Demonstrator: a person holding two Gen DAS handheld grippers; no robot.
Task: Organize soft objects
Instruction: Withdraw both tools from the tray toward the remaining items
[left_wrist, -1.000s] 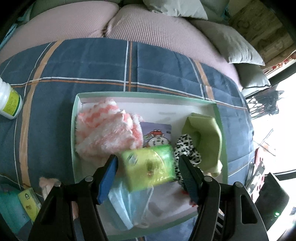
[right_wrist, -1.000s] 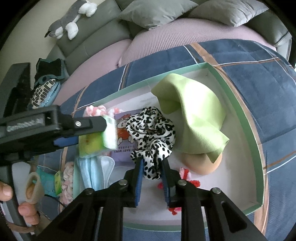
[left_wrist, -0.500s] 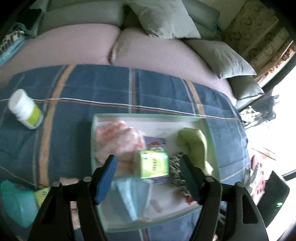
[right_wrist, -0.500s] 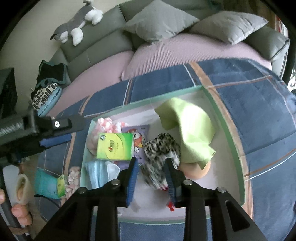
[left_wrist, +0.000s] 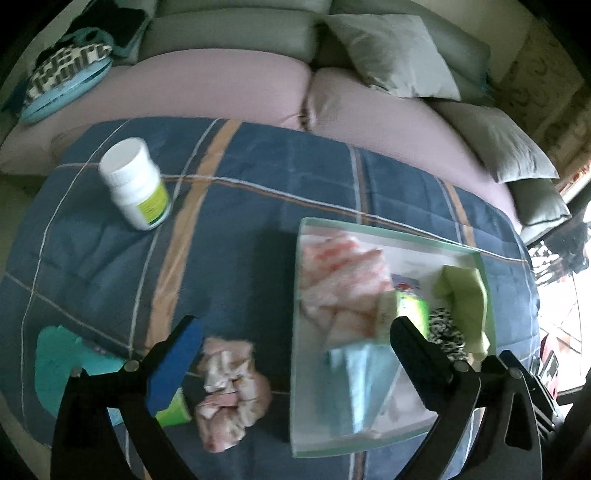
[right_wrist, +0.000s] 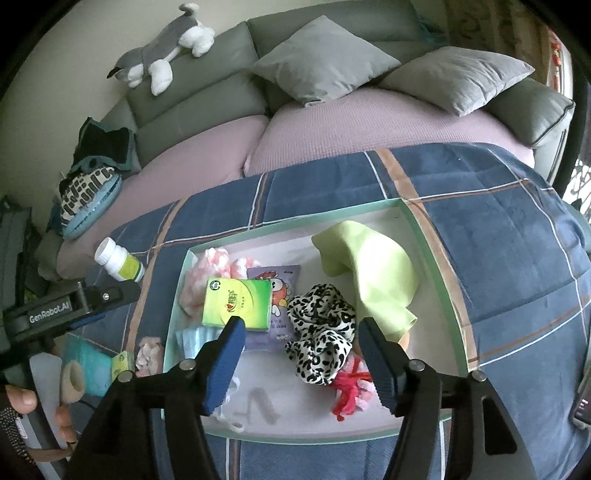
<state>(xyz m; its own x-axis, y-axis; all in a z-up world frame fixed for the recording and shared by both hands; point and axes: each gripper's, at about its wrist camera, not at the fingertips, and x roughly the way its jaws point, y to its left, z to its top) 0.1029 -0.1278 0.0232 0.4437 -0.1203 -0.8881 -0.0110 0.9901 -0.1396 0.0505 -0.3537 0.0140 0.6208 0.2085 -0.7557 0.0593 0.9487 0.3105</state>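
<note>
Between the wide-spread fingers of the right gripper (right_wrist: 301, 345) lies the leopard scrunchie (right_wrist: 321, 343), free of both pads, inside the tray (right_wrist: 436, 254); the gripper holds nothing. Around the scrunchie in the tray sit a green tissue pack (right_wrist: 236, 303), a wipes pouch (right_wrist: 279, 295), a lime cloth (right_wrist: 373, 273), a pink fluffy cloth (right_wrist: 218, 266), a blue mask (right_wrist: 192, 336) and a red yarn piece (right_wrist: 351, 387). Only the right view shows the plush cat (right_wrist: 162, 55) on the sofa back.

Out on the blanket (left_wrist: 240, 184), the left gripper (left_wrist: 291, 354) is also spread and empty, over a pink scrunchie (left_wrist: 231, 384) just outside the tray's left wall. That scrunchie is sharper in the left view, which also shows a teal pack (left_wrist: 62, 365) near it and the white bottle (left_wrist: 135, 182) lying well apart on the blanket
</note>
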